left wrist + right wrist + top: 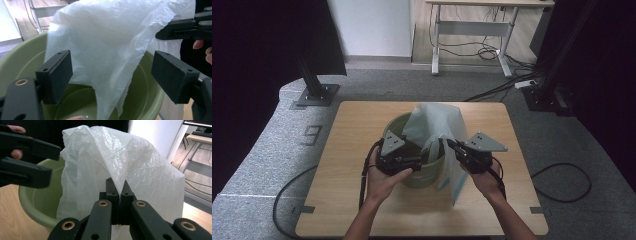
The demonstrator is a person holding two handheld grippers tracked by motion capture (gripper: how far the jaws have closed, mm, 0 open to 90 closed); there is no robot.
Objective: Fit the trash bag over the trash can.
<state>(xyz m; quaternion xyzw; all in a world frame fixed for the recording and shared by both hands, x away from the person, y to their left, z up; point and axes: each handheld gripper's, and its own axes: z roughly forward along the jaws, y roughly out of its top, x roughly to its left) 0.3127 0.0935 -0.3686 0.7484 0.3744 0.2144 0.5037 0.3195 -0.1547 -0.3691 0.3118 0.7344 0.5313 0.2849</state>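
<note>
At centre-left of the high view, the left hand-held gripper (416,161) hangs spread over the green bucket (398,127) on the counter (352,150), gripping nothing. Just right, the right hand-held gripper (451,144), pressed together, pinches the white plastic bag (434,122) draped over the bucket's rim.

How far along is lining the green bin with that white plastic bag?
Early. Done: the right gripper is shut on the white plastic bag, holding it above the green bin. In hand: the open left gripper is at the bag's edge. Left: spreading the bag inside and folding it over the rim.
</note>
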